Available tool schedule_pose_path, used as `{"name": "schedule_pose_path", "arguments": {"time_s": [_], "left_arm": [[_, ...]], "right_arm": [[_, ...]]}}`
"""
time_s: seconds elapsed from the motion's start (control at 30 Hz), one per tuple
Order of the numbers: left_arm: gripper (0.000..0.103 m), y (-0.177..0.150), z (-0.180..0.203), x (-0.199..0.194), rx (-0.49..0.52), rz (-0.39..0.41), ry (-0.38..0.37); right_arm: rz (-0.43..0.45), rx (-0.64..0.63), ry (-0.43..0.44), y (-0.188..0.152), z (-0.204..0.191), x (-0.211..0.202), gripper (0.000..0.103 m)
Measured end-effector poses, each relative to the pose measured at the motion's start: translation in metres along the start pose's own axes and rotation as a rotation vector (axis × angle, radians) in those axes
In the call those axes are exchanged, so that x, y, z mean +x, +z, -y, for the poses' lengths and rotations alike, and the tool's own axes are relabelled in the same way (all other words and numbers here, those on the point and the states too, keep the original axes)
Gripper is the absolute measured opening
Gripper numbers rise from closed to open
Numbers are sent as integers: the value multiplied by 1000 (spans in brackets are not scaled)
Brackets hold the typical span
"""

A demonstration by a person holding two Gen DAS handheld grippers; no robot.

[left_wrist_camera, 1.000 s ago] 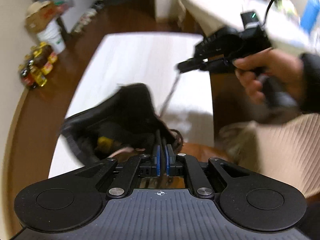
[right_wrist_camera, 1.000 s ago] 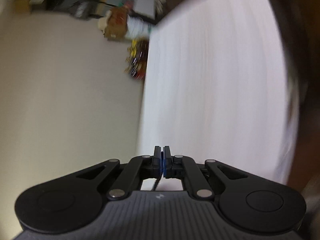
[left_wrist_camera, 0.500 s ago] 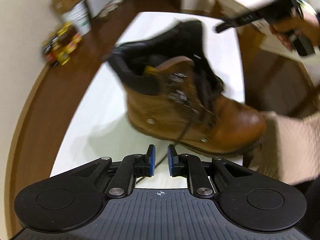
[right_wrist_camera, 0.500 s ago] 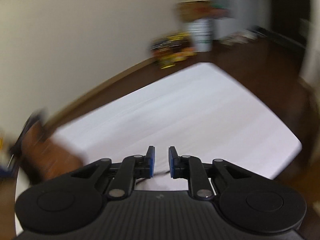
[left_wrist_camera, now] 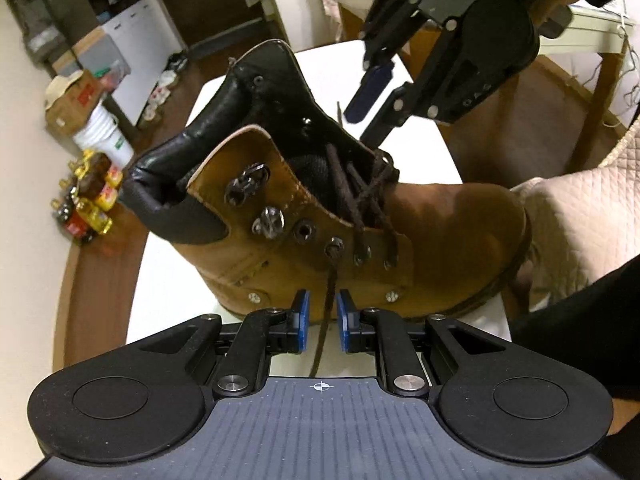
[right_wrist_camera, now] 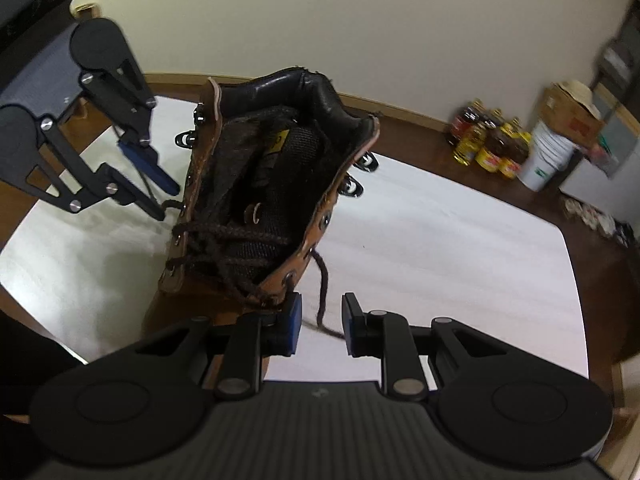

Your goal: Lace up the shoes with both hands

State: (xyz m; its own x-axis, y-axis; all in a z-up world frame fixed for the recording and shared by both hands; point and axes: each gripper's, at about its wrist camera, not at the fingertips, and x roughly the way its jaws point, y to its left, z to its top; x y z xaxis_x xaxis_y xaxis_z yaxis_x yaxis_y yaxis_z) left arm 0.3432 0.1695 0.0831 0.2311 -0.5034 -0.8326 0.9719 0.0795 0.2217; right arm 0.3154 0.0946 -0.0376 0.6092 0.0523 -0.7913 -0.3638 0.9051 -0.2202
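- The brown boot (left_wrist_camera: 360,216) stands on the white bench (right_wrist_camera: 440,240), half laced.
- The left gripper (left_wrist_camera: 322,316) has just been opening; one lace end (left_wrist_camera: 328,296) runs between its pads untouched, so closing off-centre could miss it.
- The right gripper (right_wrist_camera: 320,322) has likewise just been opening (jaws wide) around the other lace end (right_wrist_camera: 323,280); tugging hard may tip the boot.

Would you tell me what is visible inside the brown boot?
Inside the brown boot are a dark mesh lining, a yellow label and crossed brown laces. The toe end is covered by the tongue.
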Motion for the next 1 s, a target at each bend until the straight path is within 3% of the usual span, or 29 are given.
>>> {"name": "schedule_pose_path", "arguments": {"time_s": [0.1,0.2,0.23,0.3,0.37,0.5,0.7,0.83,1.0], "left_arm": [[5,7,2,5,-29,-29,26],[3,13,2,5,-93,-61,44],[2,15,1,6,-126,-75,55],[2,15,1,8,-169,-117,66],[1,3,7,15,-202,-209,50],[1,-4,21,14,-225,-258,36],[2,-1,20,9,-281,-232,48],[2,-10,20,1,-333,-159,38],[2,-28,22,-11,-423,-55,56]], "right_arm": [[20,-128,55,-3,10,12,24],[42,-208,115,-10,22,20,18],[38,-202,145,-10,26,23,3],[33,-192,194,-12,34,27,2],[-2,-161,153,-26,51,36,2],[-71,-118,143,-47,67,45,2],[-108,-109,158,-46,63,42,2],[-151,-93,154,-42,52,36,2],[-187,25,147,-37,39,34,2]]}}
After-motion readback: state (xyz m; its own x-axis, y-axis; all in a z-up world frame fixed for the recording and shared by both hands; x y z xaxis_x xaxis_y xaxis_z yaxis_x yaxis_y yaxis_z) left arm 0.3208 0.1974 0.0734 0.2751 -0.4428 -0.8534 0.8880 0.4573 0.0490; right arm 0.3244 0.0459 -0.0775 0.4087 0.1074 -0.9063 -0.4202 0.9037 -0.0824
